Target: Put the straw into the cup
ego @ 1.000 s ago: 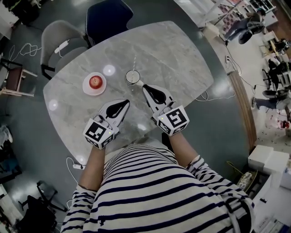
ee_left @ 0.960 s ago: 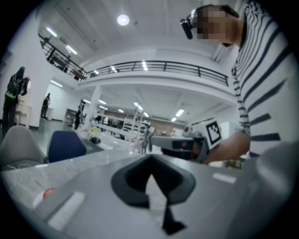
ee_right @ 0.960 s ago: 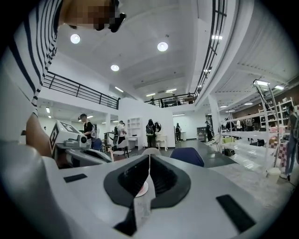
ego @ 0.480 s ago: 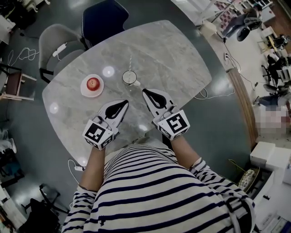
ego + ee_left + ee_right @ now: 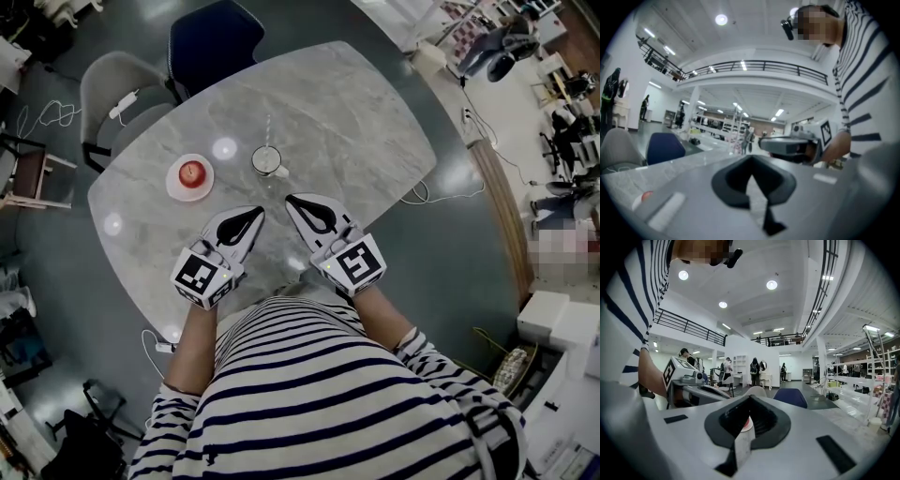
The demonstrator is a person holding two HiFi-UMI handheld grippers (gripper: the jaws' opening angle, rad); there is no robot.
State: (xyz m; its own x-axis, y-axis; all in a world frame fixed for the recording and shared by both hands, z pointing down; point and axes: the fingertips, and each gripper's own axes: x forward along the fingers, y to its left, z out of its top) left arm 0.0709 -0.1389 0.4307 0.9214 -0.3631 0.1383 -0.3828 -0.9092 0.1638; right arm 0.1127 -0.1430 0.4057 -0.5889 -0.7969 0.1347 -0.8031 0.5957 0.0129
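Holds left gripper (image 5: pixel 257 213) and right gripper (image 5: pixel 292 201) side by side over the table's (image 5: pixel 356 112) near part, tips angled inward, both pairs of jaws pressed together on nothing. Just beyond: one cup (image 5: pixel 269 160), with one straw (image 5: pixel 268 127) at its far side, whether inside unclear. Left: one plate (image 5: pixel 176 186), one apple (image 5: pixel 191 171). Far: grey chair (image 5: pixel 117 89), blue chair (image 5: pixel 211 37).

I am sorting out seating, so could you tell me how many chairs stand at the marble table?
2: a grey chair at the table's far left corner, and a dark blue chair beside it to its right. The person's body may hide another.
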